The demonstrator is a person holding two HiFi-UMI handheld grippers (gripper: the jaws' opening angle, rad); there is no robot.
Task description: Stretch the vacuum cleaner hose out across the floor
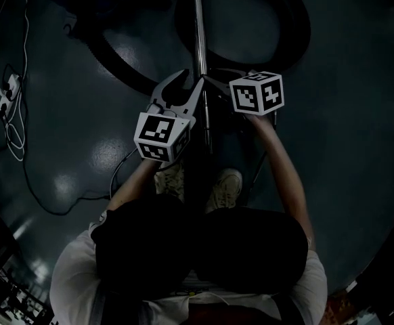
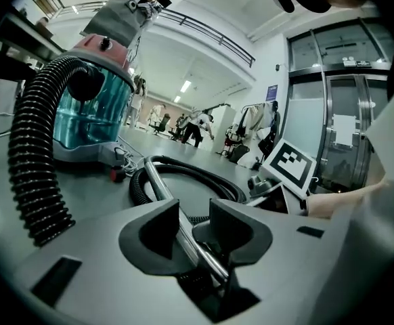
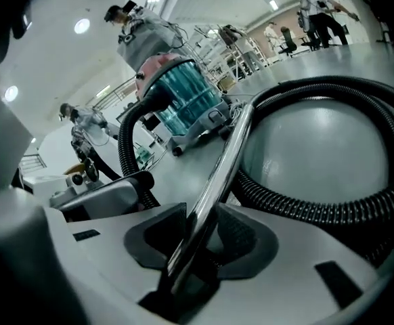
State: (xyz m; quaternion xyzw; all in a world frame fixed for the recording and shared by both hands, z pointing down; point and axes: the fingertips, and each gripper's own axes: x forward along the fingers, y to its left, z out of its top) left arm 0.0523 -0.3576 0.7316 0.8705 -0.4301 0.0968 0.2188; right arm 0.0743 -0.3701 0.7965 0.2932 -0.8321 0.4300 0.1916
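The shiny chrome wand tube (image 1: 199, 32) lay on the dark glossy floor (image 1: 82, 147) with its long axis running straight away from the person's feet. The black ribbed vacuum hose (image 1: 298, 26) was still curled in a loop around the tube's far part, beyond both hands.

The left gripper (image 2: 187, 219) came at the tube's near end from the left and the right gripper (image 3: 197, 215) from the right. They sat close together, neither clearly nearer the loop. In each gripper view the dark fingers (image 2: 160, 225) were clenched on the tube, which ran out between them towards the vacuum cleaner with its teal see-through canister and pink top (image 2: 89, 114). Stretching the hose would likely mean drawing the tube away from that canister.

No brand or label could be read. The grippers' cubes showed only black-and-white square markers.
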